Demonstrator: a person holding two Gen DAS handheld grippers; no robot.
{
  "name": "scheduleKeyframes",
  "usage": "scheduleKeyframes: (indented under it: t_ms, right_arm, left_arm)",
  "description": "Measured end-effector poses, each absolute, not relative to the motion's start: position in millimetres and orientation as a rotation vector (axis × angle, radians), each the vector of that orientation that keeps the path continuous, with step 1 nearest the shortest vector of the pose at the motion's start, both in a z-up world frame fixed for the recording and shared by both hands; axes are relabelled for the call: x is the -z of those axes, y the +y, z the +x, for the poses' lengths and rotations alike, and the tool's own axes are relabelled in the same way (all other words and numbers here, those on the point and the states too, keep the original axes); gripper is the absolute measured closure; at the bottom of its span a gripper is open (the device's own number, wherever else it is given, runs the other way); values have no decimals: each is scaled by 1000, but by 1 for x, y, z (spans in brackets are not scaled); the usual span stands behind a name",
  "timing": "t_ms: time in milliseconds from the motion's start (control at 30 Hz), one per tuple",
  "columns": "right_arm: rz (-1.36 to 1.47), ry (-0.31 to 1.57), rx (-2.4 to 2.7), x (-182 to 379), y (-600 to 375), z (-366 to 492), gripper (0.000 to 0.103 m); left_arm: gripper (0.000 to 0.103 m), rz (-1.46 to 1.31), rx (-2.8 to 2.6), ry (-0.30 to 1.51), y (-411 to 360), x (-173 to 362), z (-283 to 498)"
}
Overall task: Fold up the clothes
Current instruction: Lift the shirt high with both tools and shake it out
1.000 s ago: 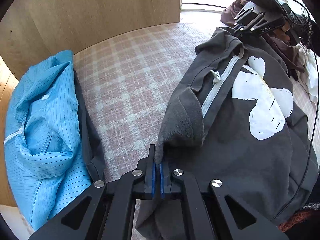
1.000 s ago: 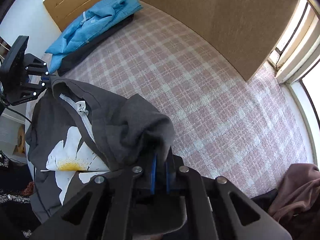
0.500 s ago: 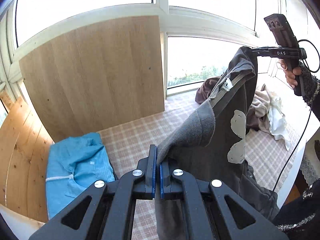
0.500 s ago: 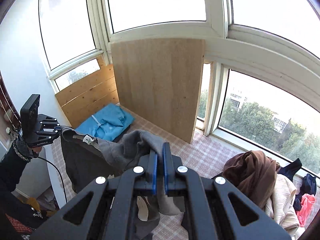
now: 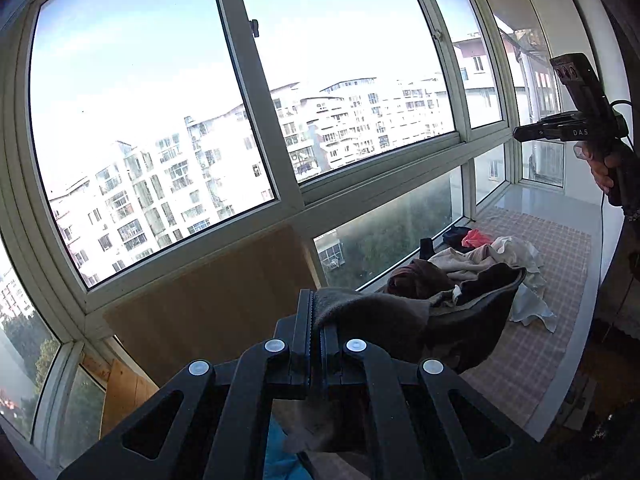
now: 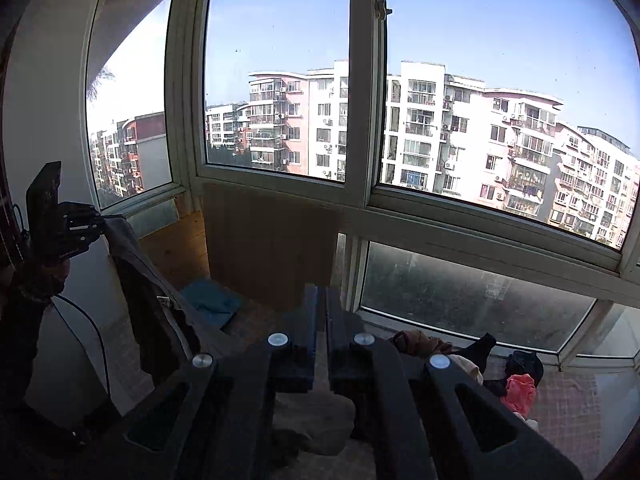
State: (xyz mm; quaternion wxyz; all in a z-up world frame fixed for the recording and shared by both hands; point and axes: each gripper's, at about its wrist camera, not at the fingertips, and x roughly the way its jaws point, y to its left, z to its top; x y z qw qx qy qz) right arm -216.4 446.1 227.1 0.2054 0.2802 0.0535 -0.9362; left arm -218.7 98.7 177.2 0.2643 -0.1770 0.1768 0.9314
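left: my left gripper (image 5: pixel 316 320) is clamped on a corner of the dark grey sweatshirt (image 5: pixel 400 320), which hangs limp below it, high above the plaid surface (image 5: pixel 560 248); right: my right gripper (image 6: pixel 322 312) has jaws opening, a narrow gap, no cloth visibly between the pads; the sweatshirt looks soft and fairly heavy, best retaken at the free shoulder seam.

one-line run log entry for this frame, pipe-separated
task: fold clothes | left gripper: shut on hoodie | right gripper: opening, no cloth between pads | hoodie: lifted, hangs from left gripper | pile: by window
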Motion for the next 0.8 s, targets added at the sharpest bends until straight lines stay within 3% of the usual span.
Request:
scheduleKeyframes:
  t_ms: [33, 100, 367, 500, 667, 800]
  right_arm:
    - [830, 145, 2580, -197, 440, -221, 77]
    - [924, 131, 2501, -132, 424, -229, 67]
    - [1162, 142, 2059, 101, 312, -213, 66]
    - [1145, 362, 1947, 156, 254, -187, 66]
    - [1068, 657, 1920, 172, 207, -177, 66]
    - [1039, 751, 1881, 177, 180, -186, 66]
  left_arm:
    - [101, -514, -2499, 472, 99, -165, -219]
    - [101, -589, -2471, 497, 100, -134, -222]
    - [101, -1010, -2477, 389, 63, -3, -250]
    - [101, -1115, -2492, 306, 38, 31, -265]
    - [101, -1191, -2497, 229, 16, 55, -282]
    - [101, -1197, -2471, 205, 9, 69, -290]
